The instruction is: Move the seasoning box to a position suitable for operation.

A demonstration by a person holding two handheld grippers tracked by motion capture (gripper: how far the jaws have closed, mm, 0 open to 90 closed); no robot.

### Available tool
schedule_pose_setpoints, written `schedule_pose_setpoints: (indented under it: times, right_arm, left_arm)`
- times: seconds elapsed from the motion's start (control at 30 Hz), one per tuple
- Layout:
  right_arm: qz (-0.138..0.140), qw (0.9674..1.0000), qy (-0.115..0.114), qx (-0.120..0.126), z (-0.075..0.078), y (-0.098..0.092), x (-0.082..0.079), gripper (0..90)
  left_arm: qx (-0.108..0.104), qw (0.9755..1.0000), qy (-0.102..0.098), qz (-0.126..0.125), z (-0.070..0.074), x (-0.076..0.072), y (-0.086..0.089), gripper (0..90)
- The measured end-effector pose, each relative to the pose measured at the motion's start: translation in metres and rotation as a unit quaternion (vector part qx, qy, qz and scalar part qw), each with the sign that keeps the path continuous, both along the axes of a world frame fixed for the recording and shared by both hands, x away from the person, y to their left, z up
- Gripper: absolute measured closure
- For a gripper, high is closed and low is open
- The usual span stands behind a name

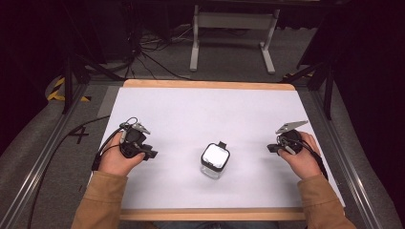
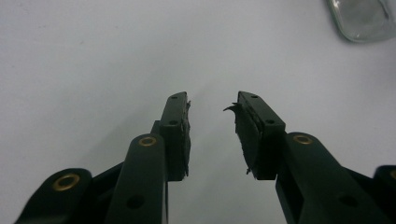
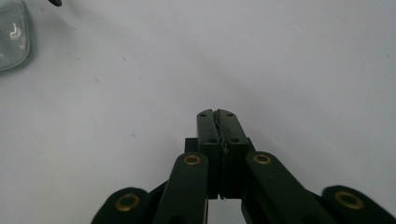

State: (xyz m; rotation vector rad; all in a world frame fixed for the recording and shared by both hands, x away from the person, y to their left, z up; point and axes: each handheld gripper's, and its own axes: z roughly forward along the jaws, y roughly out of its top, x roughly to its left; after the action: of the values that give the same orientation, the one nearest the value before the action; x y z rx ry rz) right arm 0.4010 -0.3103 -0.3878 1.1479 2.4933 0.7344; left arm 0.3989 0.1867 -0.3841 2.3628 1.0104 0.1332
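A small clear glass jar [image 1: 215, 161] with a white square lid and a black clasp stands on the white table sheet [image 1: 205, 114], midway between my two hands. Its glass base [image 2: 363, 18] shows at the top right of the left gripper view, and its edge [image 3: 11, 39] at the top left of the right gripper view. My left gripper [image 1: 152, 154] rests on the sheet to the jar's left; its jaws [image 2: 212, 105] stand apart with nothing between them. My right gripper [image 1: 271, 148] lies to the jar's right, jaws [image 3: 217, 114] pressed together and empty.
The white sheet covers a wooden-edged table [image 1: 210, 84] framed by metal rails. Beyond the far edge a white stand [image 1: 234, 33] and loose cables [image 1: 143, 52] sit on the grey floor. Black-and-yellow tape [image 1: 59, 90] marks the floor at the left.
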Motion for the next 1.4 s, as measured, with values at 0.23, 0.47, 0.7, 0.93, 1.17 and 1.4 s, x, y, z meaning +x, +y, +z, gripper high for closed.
schedule_pose_setpoints:
  times: [0.23, 0.47, 0.7, 0.93, 1.17, 1.4]
  right_arm:
    - [-0.006, 0.9997, -0.008, 0.024, 0.002, -0.006, -0.005, 90.0]
    - [-0.003, 0.9993, -0.014, 0.035, 0.003, -0.007, -0.011, 90.0]
    - [0.017, 0.996, 0.005, 0.088, 0.005, -0.006, -0.02, 88.8]
    - [0.019, 0.9961, 0.0, 0.087, 0.008, -0.009, -0.023, 89.8]
    - [0.018, 0.9957, 0.0, 0.091, 0.008, -0.009, -0.022, 89.8]
    - [0.017, 0.9946, 0.004, 0.103, 0.009, -0.009, -0.023, 89.5]
  left_arm:
    - [-0.047, 0.9985, -0.026, 0.006, 0.007, -0.002, -0.007, 84.4]
    - [-0.067, 0.9966, -0.034, -0.035, 0.017, -0.007, -0.032, 89.7]
    - [-0.073, 0.9935, -0.03, -0.083, -0.001, -0.002, -0.086, 89.8]
    - [-0.064, 0.9924, -0.028, -0.101, -0.011, -0.003, -0.109, 89.8]
    - [-0.064, 0.9907, -0.021, -0.118, -0.013, -0.006, -0.119, 89.7]
    - [-0.061, 0.9905, -0.021, -0.121, -0.015, -0.008, -0.125, 89.8]
